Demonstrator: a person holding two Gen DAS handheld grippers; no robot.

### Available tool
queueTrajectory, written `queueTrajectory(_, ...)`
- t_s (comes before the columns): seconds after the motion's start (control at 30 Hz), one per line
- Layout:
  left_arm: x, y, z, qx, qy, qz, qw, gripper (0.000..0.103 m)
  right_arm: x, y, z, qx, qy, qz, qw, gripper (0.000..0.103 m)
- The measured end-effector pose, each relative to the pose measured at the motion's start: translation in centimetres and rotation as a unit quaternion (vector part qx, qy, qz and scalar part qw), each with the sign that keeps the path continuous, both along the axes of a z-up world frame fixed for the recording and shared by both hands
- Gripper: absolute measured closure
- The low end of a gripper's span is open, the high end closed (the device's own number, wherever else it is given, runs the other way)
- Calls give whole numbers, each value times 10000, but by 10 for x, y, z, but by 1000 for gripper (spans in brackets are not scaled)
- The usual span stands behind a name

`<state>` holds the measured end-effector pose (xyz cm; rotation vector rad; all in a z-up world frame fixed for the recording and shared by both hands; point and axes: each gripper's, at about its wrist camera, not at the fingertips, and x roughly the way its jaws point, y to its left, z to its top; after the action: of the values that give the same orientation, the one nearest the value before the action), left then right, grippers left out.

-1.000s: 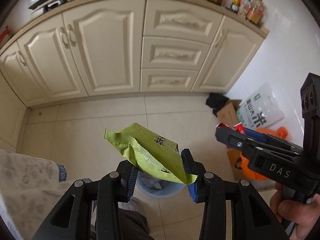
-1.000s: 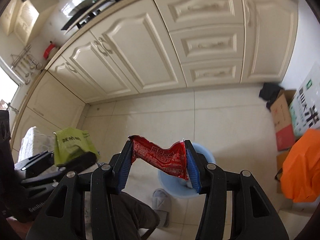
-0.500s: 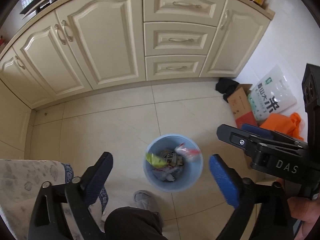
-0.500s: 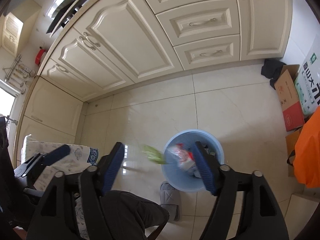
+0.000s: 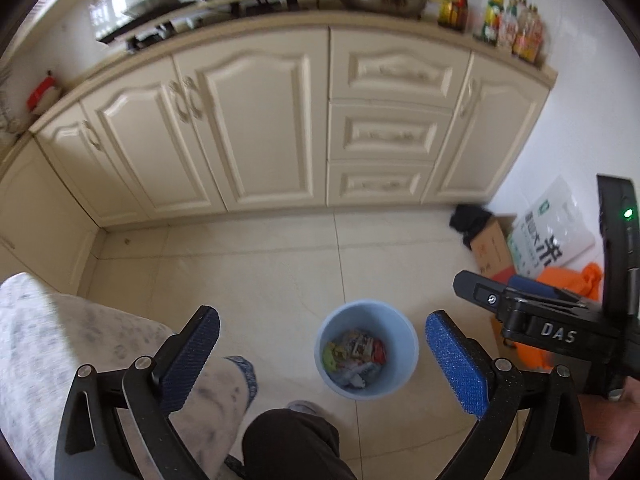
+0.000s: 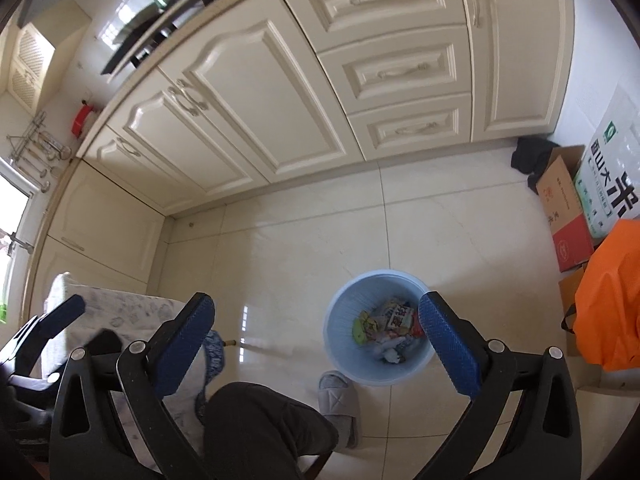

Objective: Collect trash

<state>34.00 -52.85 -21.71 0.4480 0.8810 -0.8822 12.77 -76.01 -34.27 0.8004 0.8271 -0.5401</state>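
A light blue waste bin [image 5: 405, 364] stands on the tiled floor with several wrappers in it, among them a green one [image 5: 330, 354] and a red one [image 5: 378, 355]. My left gripper [image 5: 322, 318] hangs above it with its jaws opening wide and nothing between the blue pads. In the right wrist view the bin [image 6: 340, 346] lies below and to the right, showing the green wrapper [image 6: 362, 326] and a red and white packet [image 6: 400, 314]. My right gripper [image 6: 316, 302] is also opening, with nothing between its pads.
Cream cabinets [image 5: 248, 120] line the far side. A cardboard box [image 6: 562, 208], a rice bag [image 6: 612, 168] and an orange bag [image 6: 608, 304] stand at the right wall. A dark-trousered knee [image 6: 260, 420], a grey slipper [image 6: 338, 404] and a patterned cloth [image 5: 48, 352] lie near.
Both grippers opened wide. The green wrapper left the left jaws and the red one left the right jaws; both now lie in the bin. The left view tilted up.
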Motion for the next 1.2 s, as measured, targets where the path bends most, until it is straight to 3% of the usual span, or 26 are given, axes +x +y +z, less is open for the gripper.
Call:
queueTrajectory(0.2, -30, 85, 55, -646, -411, 469, 9960, 1, 9, 39, 54, -343, -402, 328, 9981, 0)
queueTrajectory(0.43, -81, 203, 107, -1259, -1032, 1227, 9790, 1, 24, 112, 126, -801, -1014, 933, 9872, 0)
queueTrajectory(0.57, -116, 280, 129, -1471, -1403, 1783, 9627, 1, 34, 163, 164, -1049, -1392, 1333, 9756, 0)
queueTrajectory(0.73, -170, 374, 143, -1621, -1866, 2583, 9339, 1, 48, 237, 202, -1485, -1640, 1911, 9563, 0)
queueTrajectory(0.93, -238, 459, 144, -1643, -2236, 3412, 8981, 1, 56, 322, 228, -2081, -1815, 2489, 9283, 0)
queueTrajectory(1.1, -304, 498, 142, -1641, -2568, 3811, 8728, 1, 53, 379, 242, -2406, -2016, 2906, 9039, 0)
queueTrajectory(1.2, -337, 505, 137, -1636, -2653, 3978, 8629, 1, 46, 404, 248, -2483, -2140, 3091, 8927, 0)
